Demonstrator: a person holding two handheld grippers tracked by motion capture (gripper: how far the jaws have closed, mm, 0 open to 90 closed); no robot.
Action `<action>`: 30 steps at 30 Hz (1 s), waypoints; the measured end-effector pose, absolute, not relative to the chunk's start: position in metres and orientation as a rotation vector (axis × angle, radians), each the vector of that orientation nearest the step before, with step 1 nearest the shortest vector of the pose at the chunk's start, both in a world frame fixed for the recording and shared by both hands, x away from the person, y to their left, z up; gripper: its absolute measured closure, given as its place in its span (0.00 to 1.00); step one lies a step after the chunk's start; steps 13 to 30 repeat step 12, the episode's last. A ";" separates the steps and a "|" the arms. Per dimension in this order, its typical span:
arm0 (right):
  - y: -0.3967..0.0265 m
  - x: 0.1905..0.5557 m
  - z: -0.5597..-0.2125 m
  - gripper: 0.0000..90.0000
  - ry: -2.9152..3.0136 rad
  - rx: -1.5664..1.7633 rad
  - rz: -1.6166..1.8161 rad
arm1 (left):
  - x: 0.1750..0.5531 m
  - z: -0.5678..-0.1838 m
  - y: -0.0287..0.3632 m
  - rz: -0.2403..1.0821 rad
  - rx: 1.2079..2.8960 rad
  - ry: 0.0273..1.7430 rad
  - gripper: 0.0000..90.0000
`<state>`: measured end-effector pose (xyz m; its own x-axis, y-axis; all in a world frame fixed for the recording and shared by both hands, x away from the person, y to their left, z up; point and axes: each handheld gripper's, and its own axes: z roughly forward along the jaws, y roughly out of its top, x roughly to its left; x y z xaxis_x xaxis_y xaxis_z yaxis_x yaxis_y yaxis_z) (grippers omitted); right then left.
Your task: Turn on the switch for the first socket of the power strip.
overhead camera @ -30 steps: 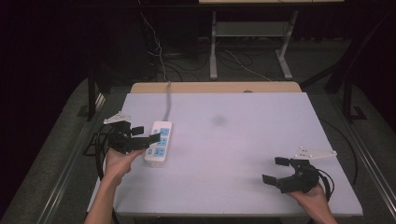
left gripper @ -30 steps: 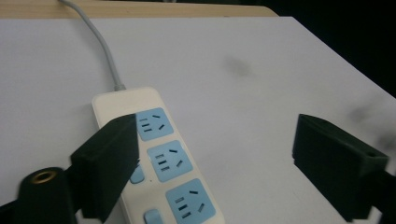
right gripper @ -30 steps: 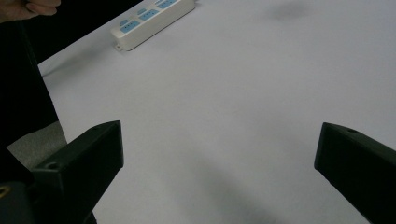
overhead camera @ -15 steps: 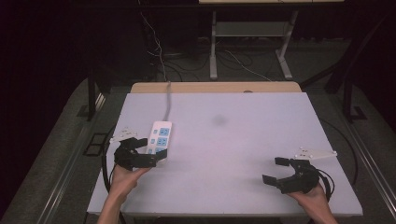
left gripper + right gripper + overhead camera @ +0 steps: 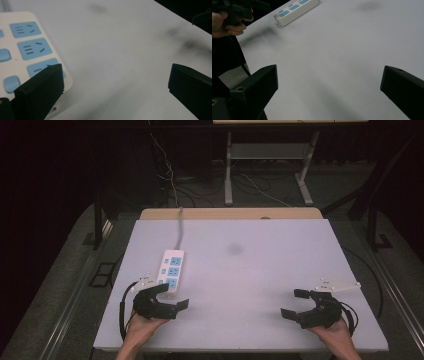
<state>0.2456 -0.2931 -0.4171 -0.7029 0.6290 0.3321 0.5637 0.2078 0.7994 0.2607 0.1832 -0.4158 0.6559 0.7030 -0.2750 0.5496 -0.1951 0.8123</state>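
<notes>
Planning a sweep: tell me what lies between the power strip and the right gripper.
Only bare table between power strip and right gripper, seen from the high view.

We find no readable text, brand, number or sign anywhere. Power strip [image 5: 25, 50] carries blue socket faces with plain slots and blue buttons, none lettered; small red dot beside one socket, no marking by it. In high view power strip [image 5: 170, 269] too small for us to tell any print. Table [image 5: 260, 285] bare of labels.

Power strip [image 5: 170, 269] lies on table's [image 5: 260, 285] left side.
</notes>
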 end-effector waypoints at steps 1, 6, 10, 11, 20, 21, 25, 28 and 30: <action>-0.293 0.246 -0.417 0.01 2.391 1.181 1.534 | 0.260 -0.417 0.182 0.191 1.877 0.985 0.00; -0.293 0.245 -0.418 0.01 2.395 1.178 1.532 | 0.258 -0.419 0.179 0.181 1.888 0.959 0.00; -0.293 0.245 -0.418 0.01 2.401 1.176 1.531 | 0.258 -0.422 0.176 0.168 1.900 0.944 0.00; -0.292 0.245 -0.418 0.01 2.403 1.176 1.529 | 0.259 -0.422 0.176 0.167 1.901 0.938 0.00; -0.292 0.245 -0.419 0.01 2.405 1.175 1.529 | 0.259 -0.422 0.176 0.167 1.901 0.938 0.00; -0.292 0.245 -0.419 0.01 2.405 1.175 1.529 | 0.259 -0.422 0.176 0.167 1.901 0.938 0.00; -0.292 0.245 -0.419 0.01 2.405 1.175 1.529 | 0.259 -0.422 0.176 0.167 1.901 0.938 0.00; -0.292 0.245 -0.419 0.01 2.405 1.175 1.529 | 0.259 -0.422 0.176 0.167 1.901 0.938 0.00; -0.292 0.245 -0.419 0.01 2.405 1.175 1.529 | 0.259 -0.422 0.176 0.167 1.901 0.938 0.00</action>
